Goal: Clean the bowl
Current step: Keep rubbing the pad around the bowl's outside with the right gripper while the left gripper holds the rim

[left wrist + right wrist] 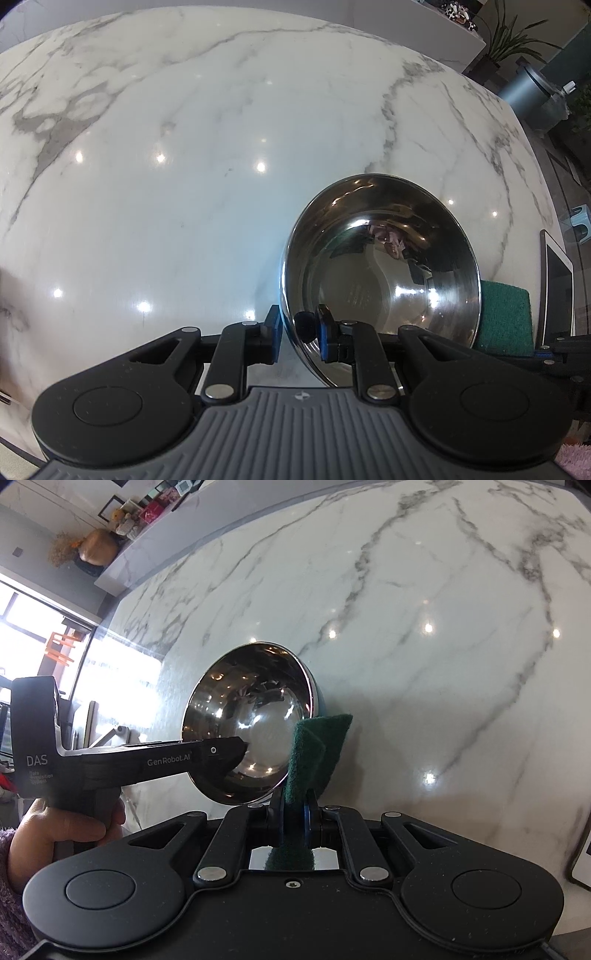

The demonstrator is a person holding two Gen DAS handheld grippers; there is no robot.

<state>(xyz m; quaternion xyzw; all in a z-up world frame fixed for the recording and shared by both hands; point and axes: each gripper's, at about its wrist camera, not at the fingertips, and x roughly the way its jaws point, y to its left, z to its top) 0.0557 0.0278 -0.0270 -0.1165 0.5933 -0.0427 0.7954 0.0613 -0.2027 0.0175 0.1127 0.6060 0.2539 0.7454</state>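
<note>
Shiny steel bowl (380,266) is held tipped above the counter (184,147), its rim pinched by the left gripper (298,338); the right gripper (293,821), squeezing the green sponge (317,753), should rub gently inside.

Black left gripper (300,334), blue-padded jaws; fuzzy, seemingly purple sleeve (11,893).

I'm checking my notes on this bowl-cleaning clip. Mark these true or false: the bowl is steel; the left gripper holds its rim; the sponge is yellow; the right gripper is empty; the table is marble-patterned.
1. The bowl is shiny steel: true.
2. The left gripper clamps its rim: true.
3. The sponge is yellow: false, it is green.
4. The right gripper is empty: false, its jaws pinch the sponge.
5. The table is marble-patterned: true.
</note>
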